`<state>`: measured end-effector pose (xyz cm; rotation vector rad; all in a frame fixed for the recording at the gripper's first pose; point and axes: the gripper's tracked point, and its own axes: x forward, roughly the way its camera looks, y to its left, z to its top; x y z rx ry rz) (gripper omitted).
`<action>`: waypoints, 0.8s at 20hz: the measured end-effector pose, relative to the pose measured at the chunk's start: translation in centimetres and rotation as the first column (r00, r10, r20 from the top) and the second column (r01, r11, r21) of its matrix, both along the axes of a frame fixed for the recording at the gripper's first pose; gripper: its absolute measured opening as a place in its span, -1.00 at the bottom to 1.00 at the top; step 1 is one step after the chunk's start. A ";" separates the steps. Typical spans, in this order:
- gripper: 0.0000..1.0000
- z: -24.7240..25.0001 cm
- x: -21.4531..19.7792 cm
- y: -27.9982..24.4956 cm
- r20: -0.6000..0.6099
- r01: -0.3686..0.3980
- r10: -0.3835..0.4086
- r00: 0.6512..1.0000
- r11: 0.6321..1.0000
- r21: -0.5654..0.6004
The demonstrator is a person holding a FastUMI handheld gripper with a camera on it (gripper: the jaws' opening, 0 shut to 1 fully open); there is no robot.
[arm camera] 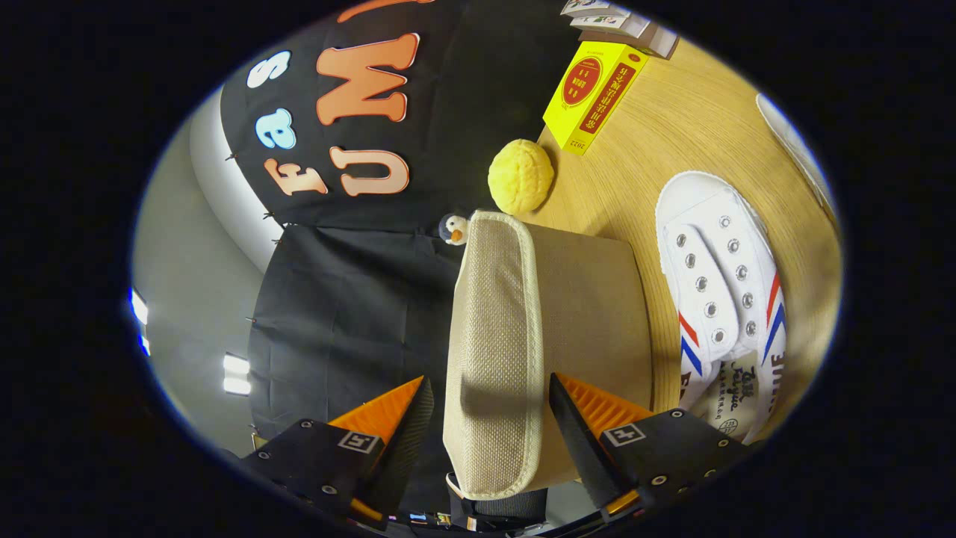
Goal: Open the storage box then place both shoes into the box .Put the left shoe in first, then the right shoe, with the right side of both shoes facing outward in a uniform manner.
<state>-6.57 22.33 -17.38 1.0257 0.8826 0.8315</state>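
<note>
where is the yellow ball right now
In the gripper view the yellow ball sits on the wooden table, beyond the storage box, between the box and the yellow carton.

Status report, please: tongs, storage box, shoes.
Tongs astride the storage box lid, not clearly clamped. White shoe on table beside box. Nothing in the way.

I am looking along the gripper's (489, 403) two fingers from a camera riding on it, rolled sideways so the wooden table (694, 127) is standing upright, close against the storage box lid (489, 351) between the fingers.
</note>
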 end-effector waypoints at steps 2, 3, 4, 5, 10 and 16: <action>0.60 0.9 0.3 -0.3 -0.003 0.021 -0.021 1.000 1.000 0.018; 0.51 1.5 0.2 -0.6 0.007 0.027 -0.027 1.000 0.999 0.024; 0.28 2.3 0.2 -0.7 0.018 0.030 -0.031 0.999 0.999 0.031; 0.13 3.2 0.1 -0.8 0.031 0.030 -0.031 0.999 0.999 0.038; -0.75 8.5 0.3 -0.9 0.127 0.048 -0.054 0.990 0.998 0.050; -0.91 13.2 -0.6 2.2 0.204 -0.003 -0.003 0.979 1.000 0.029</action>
